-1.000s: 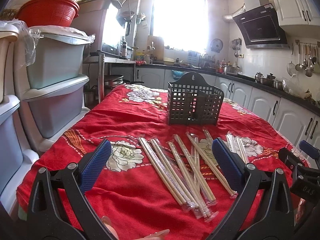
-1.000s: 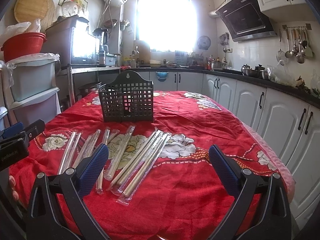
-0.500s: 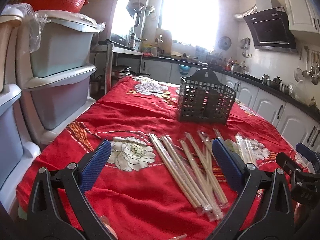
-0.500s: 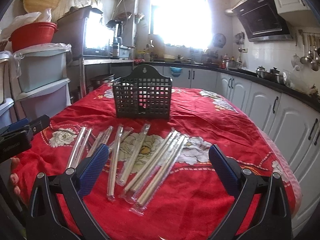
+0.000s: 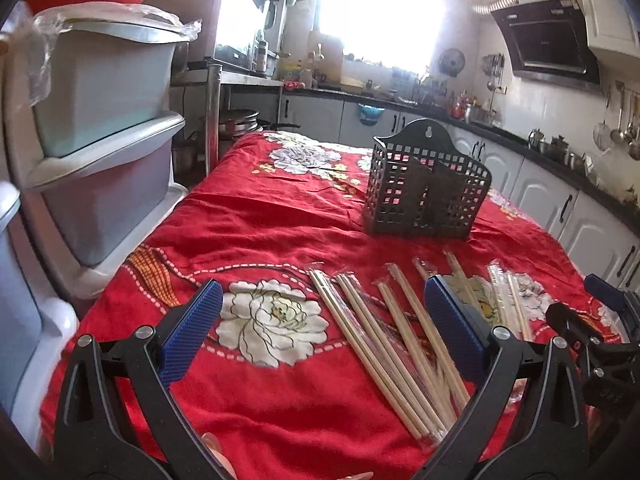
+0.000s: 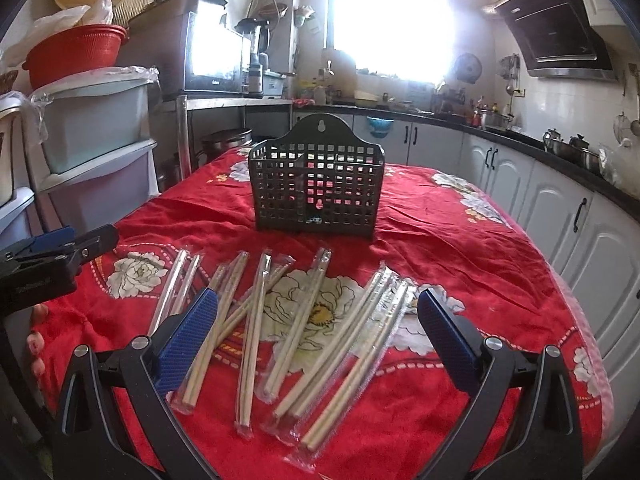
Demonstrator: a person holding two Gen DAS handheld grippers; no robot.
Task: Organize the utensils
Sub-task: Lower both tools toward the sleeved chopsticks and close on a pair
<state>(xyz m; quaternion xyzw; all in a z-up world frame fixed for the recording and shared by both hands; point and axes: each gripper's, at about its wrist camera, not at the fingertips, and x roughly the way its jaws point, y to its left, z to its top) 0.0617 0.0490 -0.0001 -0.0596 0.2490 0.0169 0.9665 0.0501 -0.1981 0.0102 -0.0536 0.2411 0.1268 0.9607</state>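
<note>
Several pairs of wooden chopsticks in clear wrappers (image 6: 316, 316) (image 5: 392, 340) lie fanned out on the red flowered tablecloth (image 6: 460, 248) (image 5: 256, 216). Behind them stands a dark perforated utensil caddy (image 6: 316, 188) (image 5: 424, 188), upright and with nothing in it that I can see. My right gripper (image 6: 318, 324) hovers open above the near ends of the chopsticks. My left gripper (image 5: 322, 320) is open too, over the cloth at the left end of the fan. Each gripper shows in the other's view: left gripper (image 6: 56, 252), right gripper (image 5: 600, 332).
Stacked grey plastic drawers (image 5: 100, 140) (image 6: 96, 128) stand close along the table's left edge, a red basin (image 6: 76, 52) on top. White kitchen cabinets (image 6: 568, 208) and a dark counter run along the right and back. A person's fingertips (image 6: 36, 340) show under the left gripper.
Both grippers have moved forward and a little lower toward the chopsticks; the caddy and chopsticks now look larger. Both stayed open and nothing on the table moved.
</note>
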